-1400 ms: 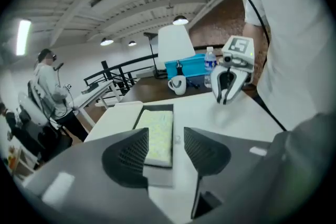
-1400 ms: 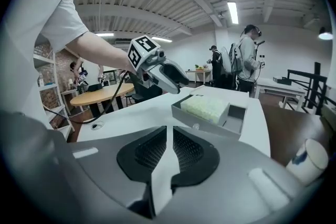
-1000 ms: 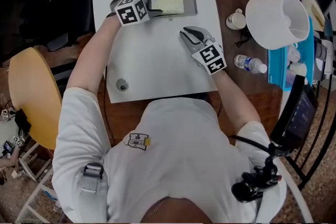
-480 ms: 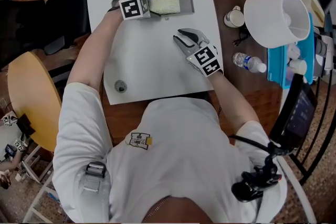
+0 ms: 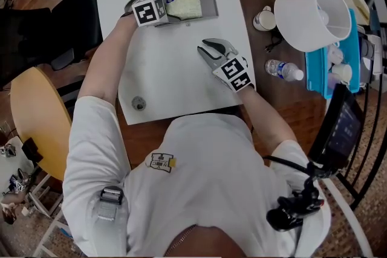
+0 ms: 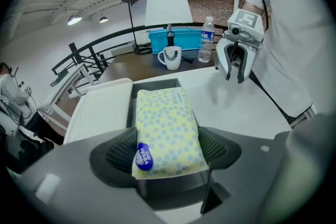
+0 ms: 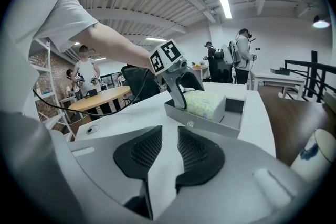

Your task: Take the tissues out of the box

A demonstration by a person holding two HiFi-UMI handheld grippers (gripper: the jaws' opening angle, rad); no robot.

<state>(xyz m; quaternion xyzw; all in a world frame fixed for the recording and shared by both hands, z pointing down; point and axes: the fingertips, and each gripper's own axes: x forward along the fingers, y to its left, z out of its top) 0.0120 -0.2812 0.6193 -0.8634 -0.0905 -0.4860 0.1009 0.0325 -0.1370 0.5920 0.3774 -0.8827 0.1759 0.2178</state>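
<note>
1. Plainly, the tissue pack lay inside the grey box, which sat at the 12 o'clock edge of the white surface. In the head view the pack filled the box's 9 o'clock end and left bare floor at 3 o'clock.
2. Our left claw had the pack between its jaws, which were closing. One pad met each long side, at 9 and 3 o'clock in the left gripper view.
3. The relation that mattered was this: the pack's long axis ran from 6 to 12 o'clock in that view, straight out along the claw. Only its near end was pinched, and the rest reached away over the box.
4. Our right claw hung over the surface at 5 o'clock from the box, well apart from it. Its jaws were closing to a narrow slit with nothing between them.
5. We judged the left hand the nearer by far, and the move to come a lift straight up, clear of the walls. The far end might sag or catch on the rim.
</note>
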